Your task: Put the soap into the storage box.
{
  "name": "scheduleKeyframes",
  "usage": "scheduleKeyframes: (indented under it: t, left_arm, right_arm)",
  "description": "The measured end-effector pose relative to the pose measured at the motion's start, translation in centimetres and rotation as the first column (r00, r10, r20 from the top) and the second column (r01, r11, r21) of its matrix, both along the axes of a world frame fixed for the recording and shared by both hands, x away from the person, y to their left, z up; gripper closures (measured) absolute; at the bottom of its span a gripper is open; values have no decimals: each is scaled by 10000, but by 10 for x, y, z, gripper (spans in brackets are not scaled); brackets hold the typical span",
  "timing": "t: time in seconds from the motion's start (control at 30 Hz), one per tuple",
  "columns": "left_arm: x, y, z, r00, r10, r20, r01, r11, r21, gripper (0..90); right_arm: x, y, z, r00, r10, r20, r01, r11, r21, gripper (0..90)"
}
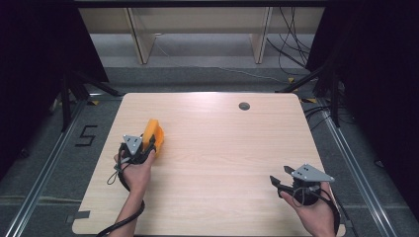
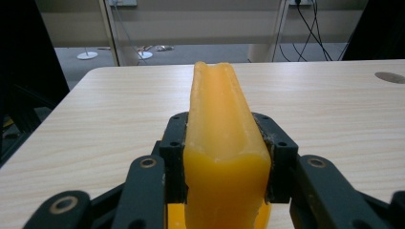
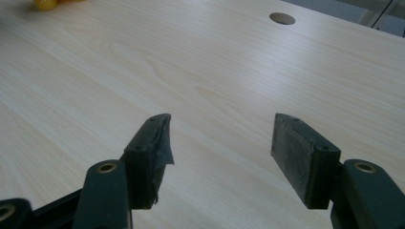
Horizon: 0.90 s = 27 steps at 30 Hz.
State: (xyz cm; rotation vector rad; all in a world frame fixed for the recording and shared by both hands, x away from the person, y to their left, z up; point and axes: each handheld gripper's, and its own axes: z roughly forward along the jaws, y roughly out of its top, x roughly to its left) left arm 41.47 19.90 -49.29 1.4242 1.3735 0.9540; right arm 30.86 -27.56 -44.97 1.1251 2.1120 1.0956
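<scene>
On the left half of the table, the left gripper has its jaws pressed against both sides of an orange block, standing on edge with its long top ridge running away from the camera in the left gripper view. The block (waxy, with a shallow groove along its top) sits between the black pads, which touch its flanks, and the person's left hand grips the tool from behind. Well apart, near the table's right front corner, the right gripper is held by the right hand with its jaws spread wide and nothing between them, bare wood showing in the gap. A round grommet hole lies near the far edge.
</scene>
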Motion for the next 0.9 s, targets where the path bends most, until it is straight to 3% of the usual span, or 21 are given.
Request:
scheduleKeyframes:
  t: [0.17,0.2,0.23,0.27,0.37,0.47,0.5,0.53,0.63,0.77,0.83,0.9]
  left_arm:
    - [0,1,1,9998,-129,-147,130,9999,106,603]
    - [0,1,1,9997,-186,-156,188,9997,134,601]
    - [0,1,2,9994,-248,-221,253,9995,205,599]
    - [1,1,3,9991,-294,-316,301,9993,221,596]
    - [3,3,5,9969,-541,-564,549,9984,127,564]
    - [6,3,6,9921,-844,-928,860,9962,135,499]
    - [7,4,7,9906,-916,-1018,938,9955,167,484]
    - [7,4,8,9884,-1014,-1128,1040,9944,174,467]
    - [9,6,14,9824,-1158,-1467,1198,9926,185,398]
    - [7,10,25,9617,-1194,-2467,1256,9920,96,308]
    - [3,14,33,9591,-1339,-2493,1351,9907,-124,291]
    - [-3,17,41,9578,-1434,-2491,1464,9892,-65,273]
  right_arm:
    - [-1,1,0,10000,-96,-26,95,9999,-139,393]
    - [-3,3,0,9990,-195,-403,199,9997,117,392]
    - [-3,3,0,9989,-218,-410,223,9997,125,392]
    - [-2,1,0,9998,-109,-166,108,9999,-72,392]
    - [-1,1,0,9999,-110,-35,109,9998,-144,390]
    - [-2,2,0,9998,-159,-146,159,9999,-37,388]
    - [-3,3,0,9987,-230,-445,235,9997,102,388]
    - [-1,1,0,9997,-50,-227,49,10000,-54,388]
    - [-1,1,0,9997,-58,-224,56,10000,-70,386]
    - [-1,1,0,9996,-58,-275,58,10000,-5,384]
    - [-1,1,0,9997,-37,-239,35,10000,-92,383]
    - [0,1,-1,9999,-31,-95,29,9998,-178,381]
